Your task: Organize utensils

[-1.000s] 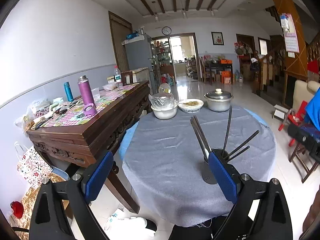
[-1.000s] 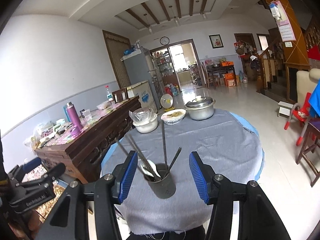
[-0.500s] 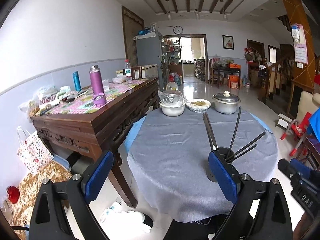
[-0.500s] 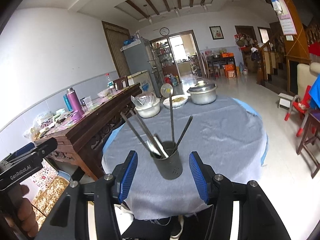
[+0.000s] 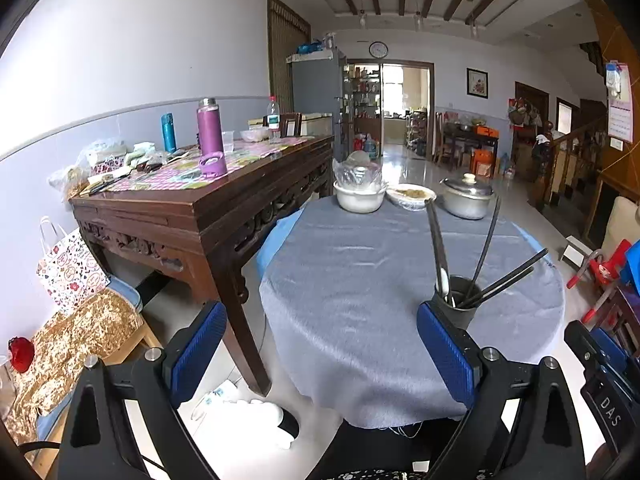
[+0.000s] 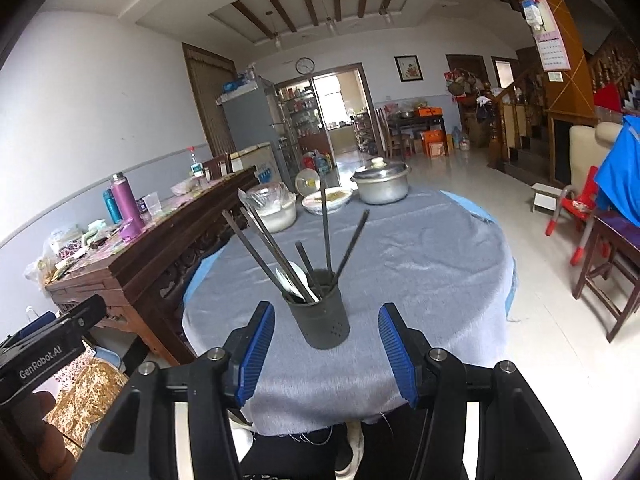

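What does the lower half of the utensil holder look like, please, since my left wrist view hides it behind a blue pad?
Observer: In the right wrist view the dark utensil holder stands upright on the grey tablecloth, with small holes in its lower wall.
Operator: Is the right gripper touching it?
Observer: No; the right gripper has its jaws open, one pad showing on each side of the holder with clear gaps.
Operator: Anything short inside that I might miss?
Observer: A shorter dark stick stands beside the white spoon.

Both wrist views look forward and slightly down past their jaws across the tabletop [image 6: 420, 264], sharing the utensil cup [image 6: 322, 312], nearer the right view.
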Tool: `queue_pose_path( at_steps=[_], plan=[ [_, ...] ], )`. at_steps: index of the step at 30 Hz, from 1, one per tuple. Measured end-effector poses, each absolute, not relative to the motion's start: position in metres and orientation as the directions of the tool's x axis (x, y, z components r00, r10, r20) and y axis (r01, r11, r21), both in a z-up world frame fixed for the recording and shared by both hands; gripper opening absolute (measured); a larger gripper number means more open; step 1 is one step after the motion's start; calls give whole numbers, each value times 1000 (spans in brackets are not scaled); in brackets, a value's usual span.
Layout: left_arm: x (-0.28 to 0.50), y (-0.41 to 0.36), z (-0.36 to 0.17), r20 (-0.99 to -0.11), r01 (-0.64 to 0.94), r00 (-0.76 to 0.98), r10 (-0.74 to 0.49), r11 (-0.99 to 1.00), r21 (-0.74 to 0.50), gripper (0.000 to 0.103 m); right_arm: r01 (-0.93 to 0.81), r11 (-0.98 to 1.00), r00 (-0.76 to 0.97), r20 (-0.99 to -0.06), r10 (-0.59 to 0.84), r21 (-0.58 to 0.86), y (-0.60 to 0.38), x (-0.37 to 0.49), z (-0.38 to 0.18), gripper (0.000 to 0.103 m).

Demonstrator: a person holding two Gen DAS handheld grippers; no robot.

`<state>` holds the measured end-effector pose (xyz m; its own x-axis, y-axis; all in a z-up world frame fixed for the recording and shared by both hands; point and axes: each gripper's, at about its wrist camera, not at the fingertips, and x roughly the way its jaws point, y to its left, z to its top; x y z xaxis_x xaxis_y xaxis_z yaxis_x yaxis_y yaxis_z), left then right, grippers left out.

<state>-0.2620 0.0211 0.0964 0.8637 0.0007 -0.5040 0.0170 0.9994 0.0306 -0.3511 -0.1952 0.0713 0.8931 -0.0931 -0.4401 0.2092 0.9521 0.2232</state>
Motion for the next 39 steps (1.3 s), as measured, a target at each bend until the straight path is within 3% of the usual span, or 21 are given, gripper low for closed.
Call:
queue_pose_path(
  at_steps=[39],
  plan=[
    [-267,21,94,-500,28,866,-5,999,39,96,203,953,890,-449,-84,225,-192,-352,71,58]
  ],
)
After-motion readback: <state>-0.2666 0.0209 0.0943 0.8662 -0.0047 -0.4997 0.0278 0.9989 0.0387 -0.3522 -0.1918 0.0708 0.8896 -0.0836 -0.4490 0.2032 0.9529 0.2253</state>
